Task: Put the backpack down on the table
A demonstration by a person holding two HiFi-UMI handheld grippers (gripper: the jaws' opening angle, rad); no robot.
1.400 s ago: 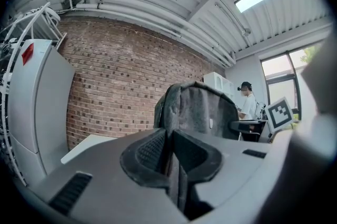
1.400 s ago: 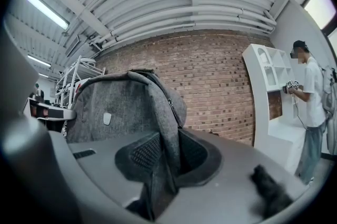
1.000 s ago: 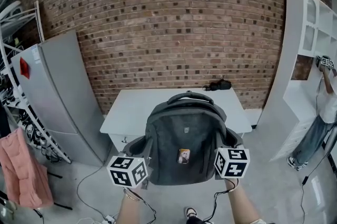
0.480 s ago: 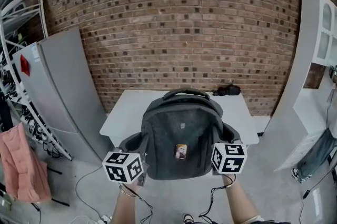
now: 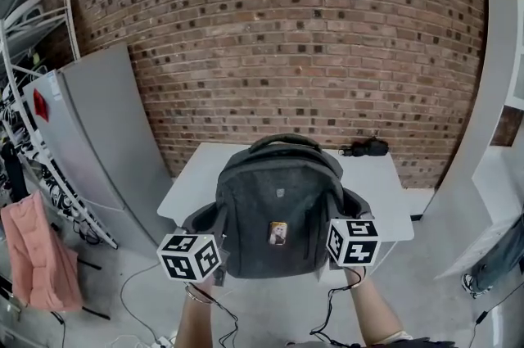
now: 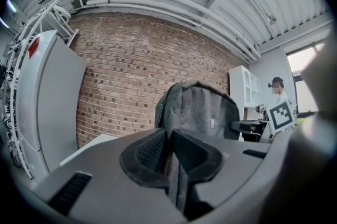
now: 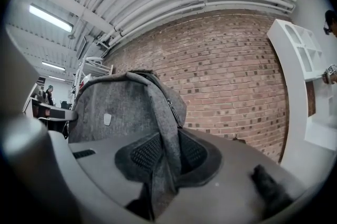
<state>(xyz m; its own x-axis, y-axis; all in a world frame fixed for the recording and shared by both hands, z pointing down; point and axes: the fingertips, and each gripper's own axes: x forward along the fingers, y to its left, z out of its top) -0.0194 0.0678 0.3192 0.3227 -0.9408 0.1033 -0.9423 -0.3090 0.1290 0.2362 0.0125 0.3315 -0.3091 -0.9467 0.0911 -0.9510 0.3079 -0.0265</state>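
**Backpack Held Clear of the Tabletop, One Claw on Each Side**

Head view: From my remote station I look down on the grey backpack (image 5: 278, 207), held upright in the air between my two tools. Its carry handle is on top and the small badge on its front faces me. The left claw (image 5: 211, 238) grips its left flank and the right claw (image 5: 337, 230) its right flank, with the marker cubes just below. The pack hides the middle of the white tabletop (image 5: 385, 191) behind it, and its bottom hangs free, not resting on that surface. A small black object (image 5: 366, 148) lies at the tabletop's far edge, by the brick wall (image 5: 286, 35). A tall grey cabinet (image 5: 90, 142) stands to the left with a pink garment (image 5: 37, 256) hanging near it. A white shelf unit (image 5: 501, 76) rises at the right.

Left gripper view: The left claw's jaws are clamped on a fold of the pack's grey fabric (image 6: 176, 186), pinched upright between the dark ribbed pads. The body of the pack rises just ahead. The grey cabinet stands at the left, a corner of the tabletop shows beside it, and the other tool's marker cube (image 6: 281, 115) shows at the right.

Right gripper view: The right claw's jaws are likewise closed on a strip of the grey fabric (image 7: 160, 175), which runs up into the pack's side beside a zip. The brick wall fills the background and the white shelf unit stands at the right.
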